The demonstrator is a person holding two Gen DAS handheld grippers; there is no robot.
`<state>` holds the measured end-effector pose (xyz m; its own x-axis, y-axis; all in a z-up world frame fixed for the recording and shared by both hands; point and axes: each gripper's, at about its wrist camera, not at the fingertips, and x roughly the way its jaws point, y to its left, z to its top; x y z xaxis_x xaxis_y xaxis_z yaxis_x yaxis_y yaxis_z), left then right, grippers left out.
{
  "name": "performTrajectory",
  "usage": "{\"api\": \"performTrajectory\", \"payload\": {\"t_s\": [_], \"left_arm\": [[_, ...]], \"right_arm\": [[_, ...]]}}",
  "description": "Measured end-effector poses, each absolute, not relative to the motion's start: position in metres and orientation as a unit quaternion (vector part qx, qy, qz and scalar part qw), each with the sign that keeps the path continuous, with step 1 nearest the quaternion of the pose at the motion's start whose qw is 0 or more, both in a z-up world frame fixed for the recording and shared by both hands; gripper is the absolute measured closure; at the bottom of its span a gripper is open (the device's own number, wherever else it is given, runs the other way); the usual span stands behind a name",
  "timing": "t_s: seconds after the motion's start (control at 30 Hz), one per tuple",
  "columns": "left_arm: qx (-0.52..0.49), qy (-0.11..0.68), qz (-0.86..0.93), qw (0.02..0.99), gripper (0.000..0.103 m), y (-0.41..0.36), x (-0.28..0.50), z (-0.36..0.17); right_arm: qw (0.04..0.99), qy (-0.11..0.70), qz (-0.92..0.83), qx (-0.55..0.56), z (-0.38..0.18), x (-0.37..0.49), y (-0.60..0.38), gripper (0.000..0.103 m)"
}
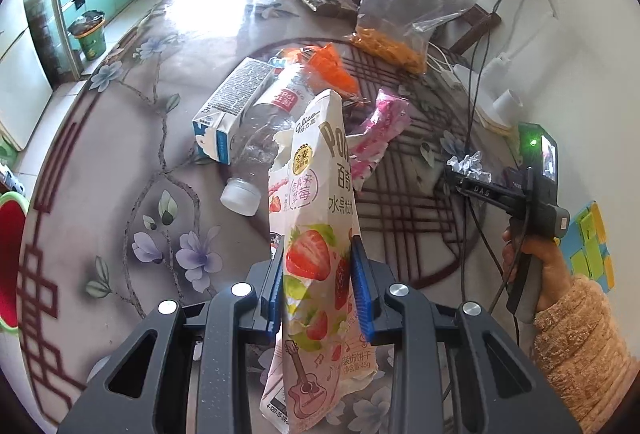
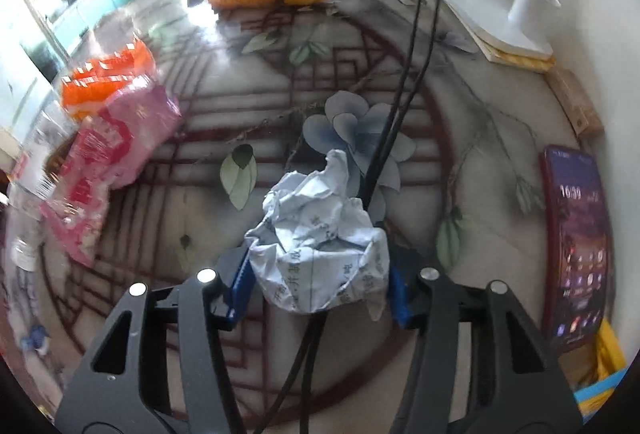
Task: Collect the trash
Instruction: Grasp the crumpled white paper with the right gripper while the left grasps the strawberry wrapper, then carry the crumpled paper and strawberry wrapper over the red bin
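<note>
- Left wrist view: the left gripper [image 1: 318,282] has its blue fingers [image 1: 362,294] squeezed tight on a strawberry biscuit box [image 1: 316,234], which stands upright between them, lifted above the floral counter [image 1: 120,138].
- Behind the box there's a little trash pile on the counter: a crushed clear bottle [image 1: 268,130] lying against a blue-and-white carton [image 1: 228,106], plus an orange wrapper [image 1: 330,66] and a pink wrapper [image 1: 380,132].
- Further back sits a zip bag of orange snacks [image 1: 400,18].
- Off to the right, the right gripper [image 1: 472,174] is held up with a crumpled paper ball [image 1: 468,164] at its tip.
- Right wrist view: the right gripper [image 2: 320,282] fingers [image 2: 240,280] are clamped on both sides of the paper ball [image 2: 320,242], above the counter [image 2: 460,138].
- A phone [image 2: 576,246] lies at the right with its screen lit, and the pink wrapper [image 2: 104,162] and orange wrapper [image 2: 104,78] are well off to the left, kinda blurry.
</note>
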<state>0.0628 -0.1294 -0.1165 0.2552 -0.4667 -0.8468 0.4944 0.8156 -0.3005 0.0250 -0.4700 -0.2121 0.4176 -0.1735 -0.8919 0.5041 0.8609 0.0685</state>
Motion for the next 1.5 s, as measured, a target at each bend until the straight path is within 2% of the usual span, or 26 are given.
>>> {"api": "performTrajectory", "payload": {"t_s": [0.23, 0.57, 0.93, 1.07, 1.5], "left_arm": [[0.008, 0.524, -0.305, 0.795, 0.076, -0.117, 0.056, -0.112], [-0.001, 0.516, -0.292, 0.806, 0.076, -0.086, 0.052, -0.106], [-0.025, 0.507, -0.298, 0.808, 0.076, -0.032, 0.059, -0.108], [0.008, 0.497, -0.303, 0.813, 0.076, -0.011, 0.066, -0.11], [0.0, 0.512, -0.333, 0.792, 0.076, 0.064, 0.11, -0.125]], "right_arm": [[0.844, 0.452, -0.186, 0.22, -0.174, -0.011, -0.458, 0.051], [0.862, 0.433, -0.16, 0.208, -0.138, -0.02, -0.398, 0.051], [0.868, 0.437, -0.155, 0.179, -0.128, -0.006, -0.337, 0.051], [0.862, 0.441, -0.176, 0.175, -0.128, -0.001, -0.314, 0.051], [0.861, 0.437, -0.201, 0.164, -0.117, 0.02, -0.223, 0.051]]}}
